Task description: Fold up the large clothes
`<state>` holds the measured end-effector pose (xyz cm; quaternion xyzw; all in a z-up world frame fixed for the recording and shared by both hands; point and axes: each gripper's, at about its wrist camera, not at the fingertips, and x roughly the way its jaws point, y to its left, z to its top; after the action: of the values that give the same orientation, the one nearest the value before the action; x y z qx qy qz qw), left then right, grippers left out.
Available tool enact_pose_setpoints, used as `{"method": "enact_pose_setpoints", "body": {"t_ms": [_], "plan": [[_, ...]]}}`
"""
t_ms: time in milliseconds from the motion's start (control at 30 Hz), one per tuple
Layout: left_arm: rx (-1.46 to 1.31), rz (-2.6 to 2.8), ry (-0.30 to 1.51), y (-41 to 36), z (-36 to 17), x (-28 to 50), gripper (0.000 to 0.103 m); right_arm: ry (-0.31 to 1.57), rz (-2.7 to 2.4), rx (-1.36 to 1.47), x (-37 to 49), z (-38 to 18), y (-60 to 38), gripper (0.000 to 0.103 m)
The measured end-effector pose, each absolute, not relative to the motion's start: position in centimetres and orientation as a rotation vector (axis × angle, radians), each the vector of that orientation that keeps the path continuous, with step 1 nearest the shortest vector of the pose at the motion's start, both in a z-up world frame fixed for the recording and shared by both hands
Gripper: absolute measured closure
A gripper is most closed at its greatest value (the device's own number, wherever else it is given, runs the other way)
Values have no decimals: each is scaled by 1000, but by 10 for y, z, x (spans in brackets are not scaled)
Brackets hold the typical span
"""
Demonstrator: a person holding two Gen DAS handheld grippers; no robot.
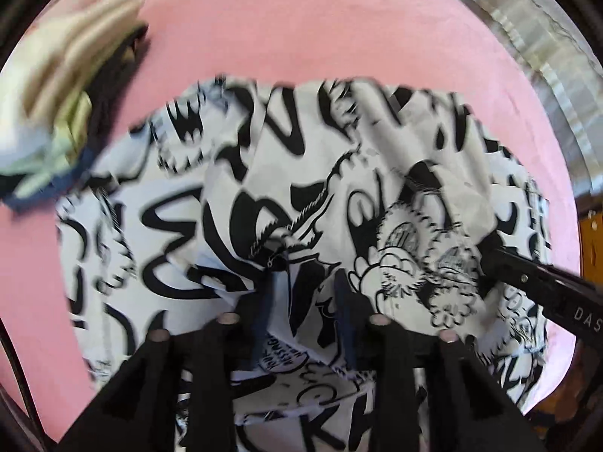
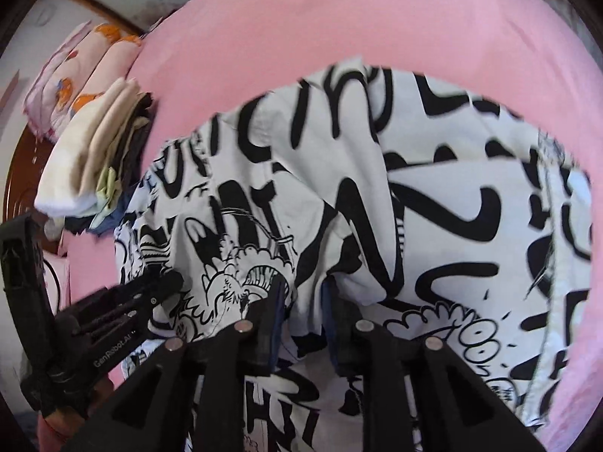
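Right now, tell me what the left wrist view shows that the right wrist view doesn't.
Left wrist only: a shiny silver sheet past the pink bed's far right edge, and the right gripper coming in from the right.

Right wrist only: a floral orange-print bundle behind the stack, and the left gripper at the left.

Both: the black-and-white printed garment on the pink bed, with a stack of folded clothes at its left.

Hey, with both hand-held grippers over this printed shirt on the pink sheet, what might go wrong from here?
1. The shirt lies rumpled, with a raised ridge; folding now may press creases in.
2. Cloth sits between the fingers of the left hand-held gripper and the right hand-held gripper; lifting may drag it.
3. The pile of folded clothes touches the shirt's edge and may topple.
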<state>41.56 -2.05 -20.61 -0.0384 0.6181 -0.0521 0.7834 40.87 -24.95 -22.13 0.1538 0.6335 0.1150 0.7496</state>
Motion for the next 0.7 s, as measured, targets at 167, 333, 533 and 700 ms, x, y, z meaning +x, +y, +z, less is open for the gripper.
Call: {"method": "enact_pose_setpoints", "body": {"t_ms": [167,333,533,700], "plan": [[-48,-143,1263,-18,-157,421,47,1316,262,298,411,-180,-254,64],[-132,-186,1132,-5,-135,446,47,1194,306,378,430,-170,-253,64],[-285,-206,1090,-2,-168,499,75,1137,320,484,480,-203,-232,82],[-359,-220,1129,-9,-214,536,91,1053,399,402,515,-240,-207,102]]}}
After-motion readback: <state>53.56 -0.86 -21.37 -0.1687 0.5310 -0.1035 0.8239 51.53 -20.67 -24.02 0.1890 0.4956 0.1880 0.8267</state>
